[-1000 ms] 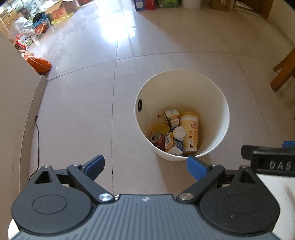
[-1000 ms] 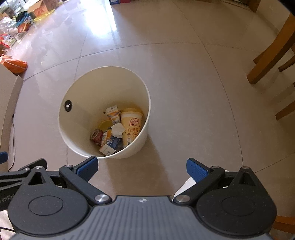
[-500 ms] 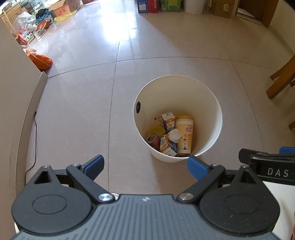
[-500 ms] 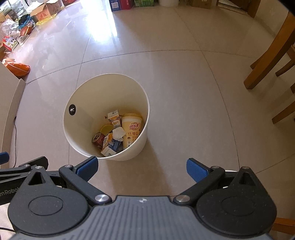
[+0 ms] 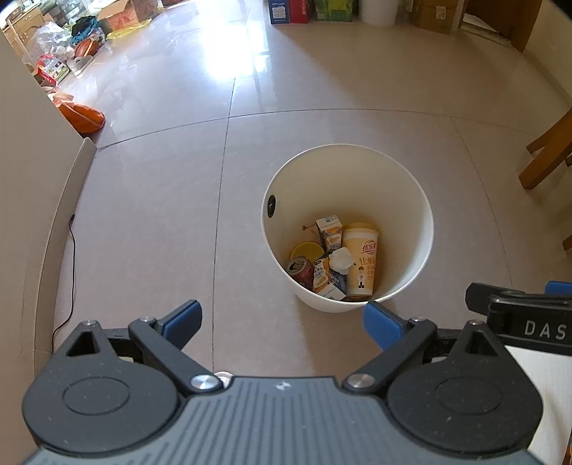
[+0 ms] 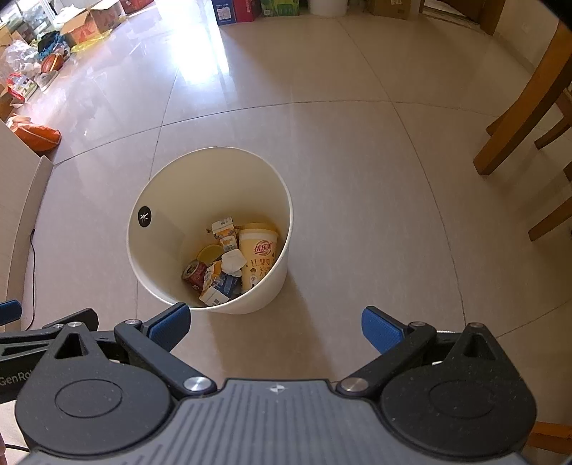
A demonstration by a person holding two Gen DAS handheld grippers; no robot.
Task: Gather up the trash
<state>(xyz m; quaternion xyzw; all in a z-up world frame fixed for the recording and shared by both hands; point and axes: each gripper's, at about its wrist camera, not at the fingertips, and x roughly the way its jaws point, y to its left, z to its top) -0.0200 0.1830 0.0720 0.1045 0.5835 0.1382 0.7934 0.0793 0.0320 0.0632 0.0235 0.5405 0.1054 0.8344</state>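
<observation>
A cream round trash bin (image 5: pixel 411 200) (image 6: pixel 168 200) stands on the tiled floor. Inside lie a yellow milk-tea cup (image 5: pixel 361 261) (image 6: pixel 258 255), a red can (image 5: pixel 302 269) (image 6: pixel 195 272), small drink cartons (image 5: pixel 329 232) (image 6: pixel 225 232), a crumpled white tissue (image 5: pixel 339 258) (image 6: pixel 233 262) and a yellow lid (image 5: pixel 304 248). My left gripper (image 5: pixel 282 323) hangs open and empty above the floor, near side of the bin. My right gripper (image 6: pixel 275 323) is open too, holding nothing, with the bin ahead and to its left.
A beige cabinet side (image 5: pixel 21 179) with a black cable (image 5: pixel 71 250) runs along the left. An orange bag (image 5: pixel 80 114) and boxes lie far left. Wooden chair legs (image 6: pixel 525 107) stand at the right. Cartons (image 5: pixel 289 10) line the far wall.
Both grippers have drawn back and up from the bin, which now looks smaller and farther. Jaws stay open; the trash in the bin has not moved.
</observation>
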